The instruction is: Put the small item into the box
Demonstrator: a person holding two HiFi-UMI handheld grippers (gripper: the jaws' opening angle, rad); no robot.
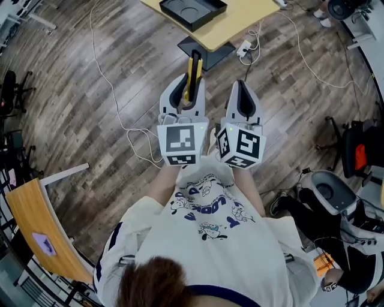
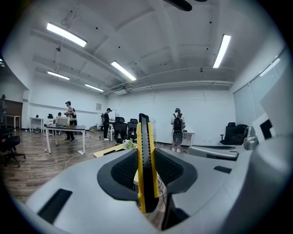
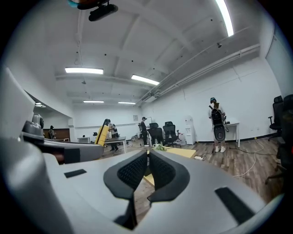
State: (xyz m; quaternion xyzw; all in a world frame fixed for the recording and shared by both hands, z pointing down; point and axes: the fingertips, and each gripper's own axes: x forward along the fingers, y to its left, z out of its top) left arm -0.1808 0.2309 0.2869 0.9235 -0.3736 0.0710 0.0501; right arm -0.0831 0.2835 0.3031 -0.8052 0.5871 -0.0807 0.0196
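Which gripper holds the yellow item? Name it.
The left gripper: a yellow-and-black item is clamped between its jaws, while the right gripper is shut and empty.

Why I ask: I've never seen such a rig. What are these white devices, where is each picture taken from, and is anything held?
A person holds a two-jaw gripper in each hand; the patterned cubes are parts of them. The head view comes from a camera on the person's head, looking down at the grippers and a table that carries a black box. The other two pictures come from cameras riding on each gripper, looking along its jaws. The left gripper is clamped on a slim yellow-and-black item, upright between its jaws. The right gripper is shut, with nothing in it.
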